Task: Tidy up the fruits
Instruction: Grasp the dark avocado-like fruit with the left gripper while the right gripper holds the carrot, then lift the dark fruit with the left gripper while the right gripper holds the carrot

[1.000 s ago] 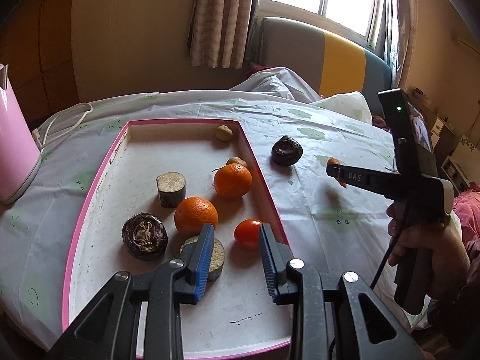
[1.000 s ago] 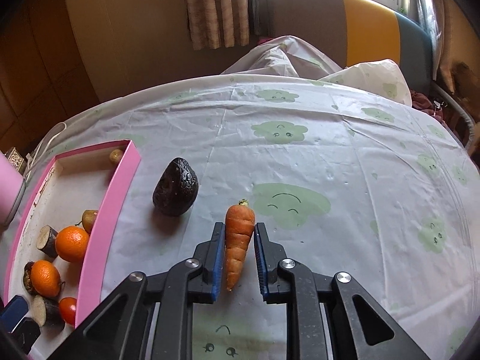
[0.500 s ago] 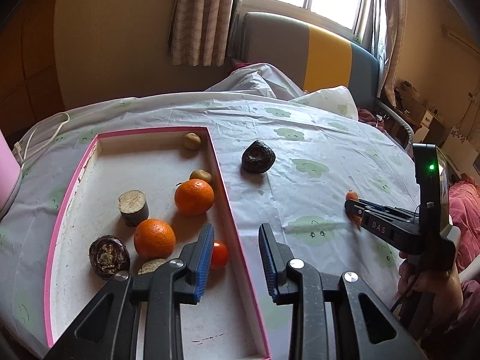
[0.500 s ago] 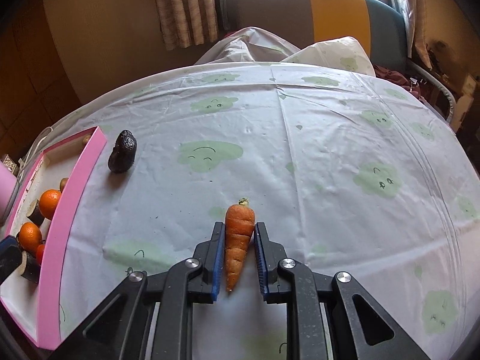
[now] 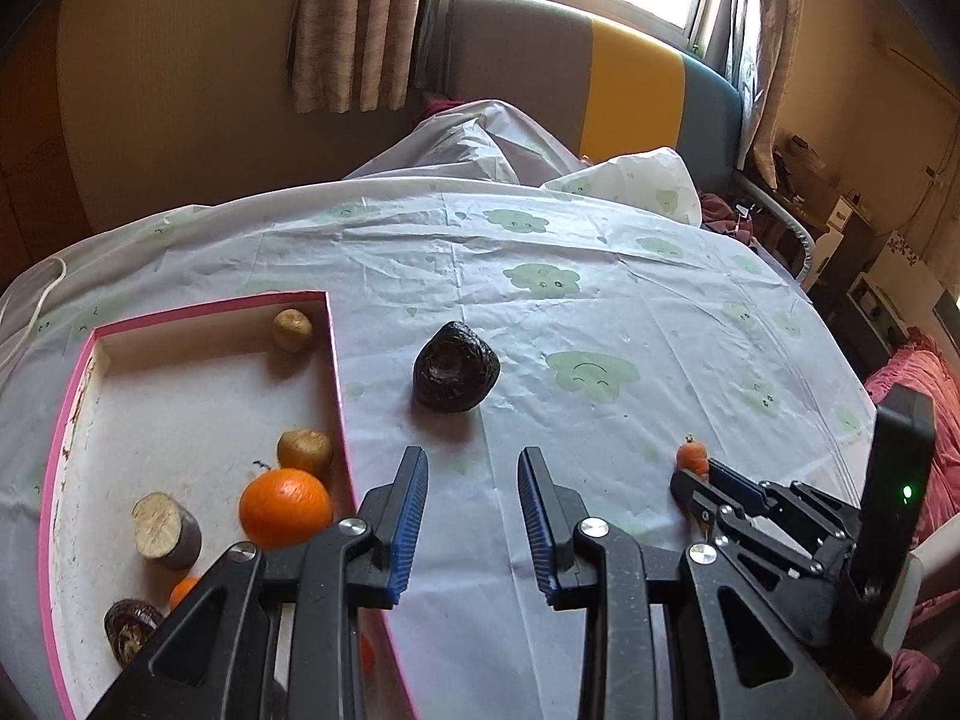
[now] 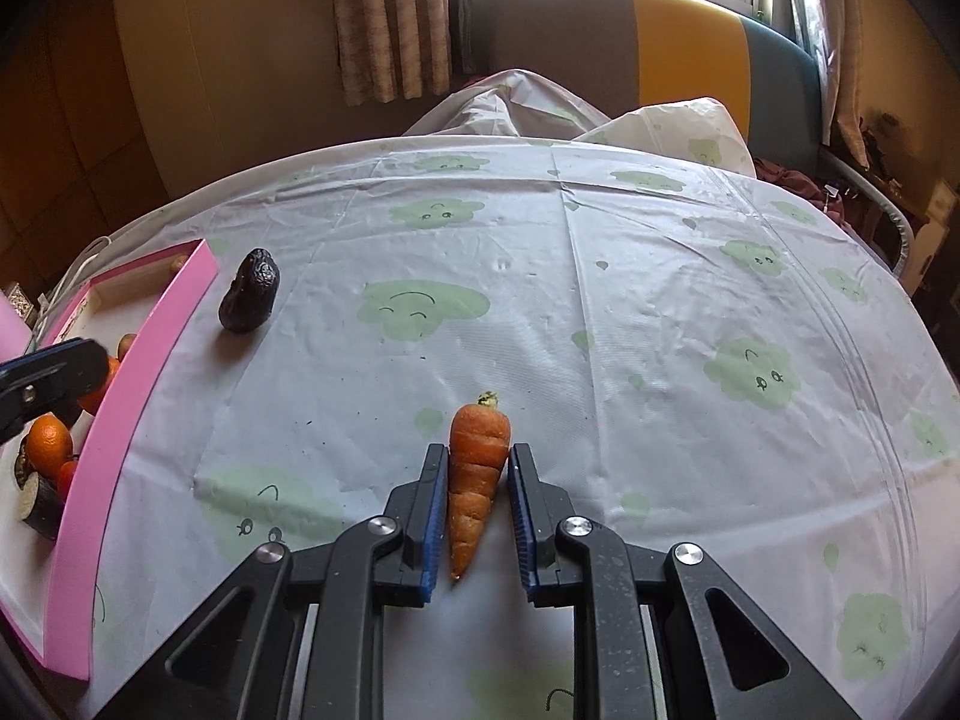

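Carrot (image 6: 477,468) pinched between the right gripper (image 6: 478,516) jaws, thick end forward with the green stub at the top, tip pointing back toward the handle. Both blue pads press its flanks. From the left wrist view only its top (image 5: 692,456) pokes past the fingertips.

Landmark: pink tray (image 5: 336,360) on the cloud-print tablecloth (image 6: 660,312).
- Right gripper and carrot: well right of the tray, over bare cloth.
- Dark wrinkled fruit (image 5: 456,373): on the cloth just right of the tray's right wall, not touching it. Also seen from the right wrist (image 6: 249,299).
- Inside the tray: large orange (image 5: 285,507) by the right wall, small brown fruit (image 5: 305,450) touching it on the far side, another brown one (image 5: 293,329) in the far right corner, cut log-like piece (image 5: 166,531) left of the orange, dark round fruit (image 5: 129,630) at the near left.
- Left gripper (image 5: 474,519): jaws spread wide, nothing between them, hanging over the tray's right wall and the cloth beside it.
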`<move>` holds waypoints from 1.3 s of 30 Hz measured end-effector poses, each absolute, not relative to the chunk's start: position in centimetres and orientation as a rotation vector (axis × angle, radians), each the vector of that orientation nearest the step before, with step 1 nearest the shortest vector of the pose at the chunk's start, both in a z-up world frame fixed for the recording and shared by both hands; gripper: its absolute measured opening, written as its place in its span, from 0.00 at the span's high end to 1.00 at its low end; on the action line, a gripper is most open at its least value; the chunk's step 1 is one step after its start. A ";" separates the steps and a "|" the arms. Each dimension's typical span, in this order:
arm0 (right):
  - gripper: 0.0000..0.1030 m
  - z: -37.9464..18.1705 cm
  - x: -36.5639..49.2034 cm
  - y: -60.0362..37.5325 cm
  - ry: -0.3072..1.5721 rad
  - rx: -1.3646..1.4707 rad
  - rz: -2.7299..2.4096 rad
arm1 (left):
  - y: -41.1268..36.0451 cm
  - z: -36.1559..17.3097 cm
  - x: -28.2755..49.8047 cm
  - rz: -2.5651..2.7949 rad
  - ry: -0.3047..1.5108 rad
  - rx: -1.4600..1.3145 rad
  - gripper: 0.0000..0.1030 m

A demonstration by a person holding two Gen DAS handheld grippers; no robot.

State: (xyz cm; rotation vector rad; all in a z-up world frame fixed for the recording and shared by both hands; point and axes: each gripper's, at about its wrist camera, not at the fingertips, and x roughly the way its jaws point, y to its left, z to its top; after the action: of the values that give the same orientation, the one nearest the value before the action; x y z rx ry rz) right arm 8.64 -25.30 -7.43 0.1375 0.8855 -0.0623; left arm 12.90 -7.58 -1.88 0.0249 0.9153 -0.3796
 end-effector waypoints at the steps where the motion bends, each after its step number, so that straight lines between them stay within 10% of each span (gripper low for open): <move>1: 0.81 -7.5 8.6 -25.3 0.885 0.137 -0.063 | -8.0 -2.1 13.6 -0.370 0.929 0.029 0.68; 18: 0.81 -7.6 8.5 -25.7 0.873 0.177 -0.045 | -12.4 -5.6 21.2 -0.226 0.972 0.154 0.57; 25: 0.81 -7.6 8.5 -25.8 0.872 0.184 -0.042 | -12.1 -4.2 19.4 -0.308 0.923 0.138 0.77; 39: 0.81 -7.7 8.4 -25.9 0.868 0.192 -0.040 | -10.4 -3.5 14.0 -0.493 0.943 0.053 0.77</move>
State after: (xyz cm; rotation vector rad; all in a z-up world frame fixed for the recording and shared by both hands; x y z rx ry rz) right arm 8.41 -25.89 -7.72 0.1917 0.8678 -0.0400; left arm 14.05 -10.42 -3.53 0.0527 0.9425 -0.4931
